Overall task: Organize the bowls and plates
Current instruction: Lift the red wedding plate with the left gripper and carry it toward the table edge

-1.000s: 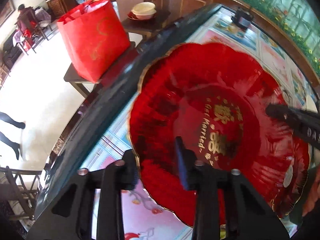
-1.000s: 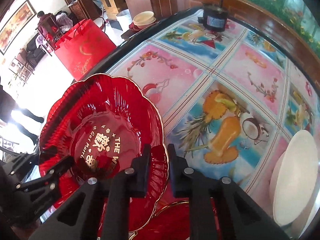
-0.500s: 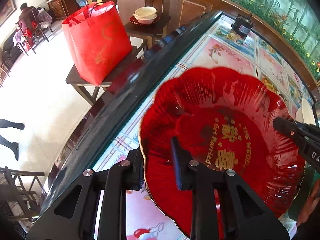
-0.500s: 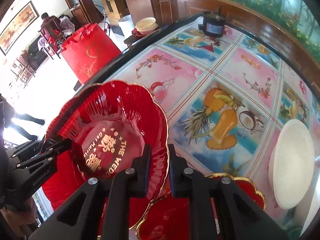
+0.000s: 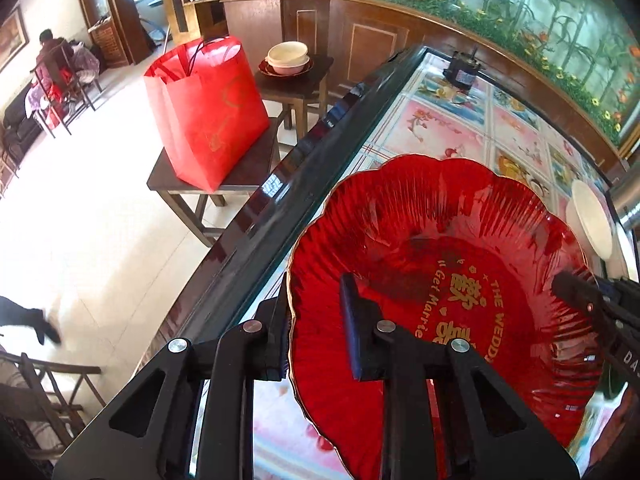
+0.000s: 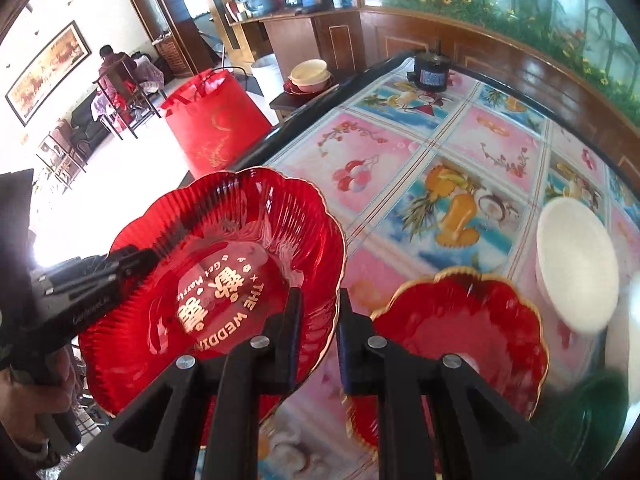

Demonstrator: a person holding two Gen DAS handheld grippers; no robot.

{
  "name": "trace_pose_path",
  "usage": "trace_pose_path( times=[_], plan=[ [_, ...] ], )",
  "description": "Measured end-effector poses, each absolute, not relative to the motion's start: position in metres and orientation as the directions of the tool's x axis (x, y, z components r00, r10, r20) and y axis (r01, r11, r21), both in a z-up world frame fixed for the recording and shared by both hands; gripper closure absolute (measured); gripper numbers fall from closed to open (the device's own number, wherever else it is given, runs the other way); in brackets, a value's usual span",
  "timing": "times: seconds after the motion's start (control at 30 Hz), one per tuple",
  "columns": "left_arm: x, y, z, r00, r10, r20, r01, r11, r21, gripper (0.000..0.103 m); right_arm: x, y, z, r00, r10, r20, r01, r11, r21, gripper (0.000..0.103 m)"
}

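A: Left wrist view, item one?
B: Left gripper [image 5: 314,330], angled steeply down, jaws just drawn in and clamped on the near rim of the red plate [image 5: 440,264], held above the table [image 5: 448,136]. Right gripper [image 5: 576,300] grips the far rim. Plate: glossy, ribbed, scalloped, gold-edged; gold lettering "Get Marrie…", "THE WEDD…".
A: Right wrist view?
B: Right gripper [image 6: 316,324], pitched down, jaws closed on the same plate's edge [image 6: 224,264]; "THE WEDDIN…" legible. Left gripper [image 6: 132,264] opposite, a hand [image 6: 36,408] beneath. Second red plate [image 6: 460,312] lies on the fruit-print table [image 6: 400,168], beside a white plate [image 6: 576,268].
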State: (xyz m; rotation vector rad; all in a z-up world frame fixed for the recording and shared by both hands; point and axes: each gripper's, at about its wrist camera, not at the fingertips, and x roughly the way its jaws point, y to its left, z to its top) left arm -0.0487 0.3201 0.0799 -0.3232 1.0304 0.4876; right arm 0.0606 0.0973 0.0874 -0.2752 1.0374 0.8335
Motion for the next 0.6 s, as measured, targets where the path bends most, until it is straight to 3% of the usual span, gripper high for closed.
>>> trace_pose_path(
  times=[0.6],
  plan=[
    [-0.102,0.311,0.039,0.43,0.177,-0.885,-0.424,0.905,-0.025,0.081,-0.029,0.07,0.042,0.195,0.424,-0.884,-0.629,0.746,0.22,0.088]
  ],
)
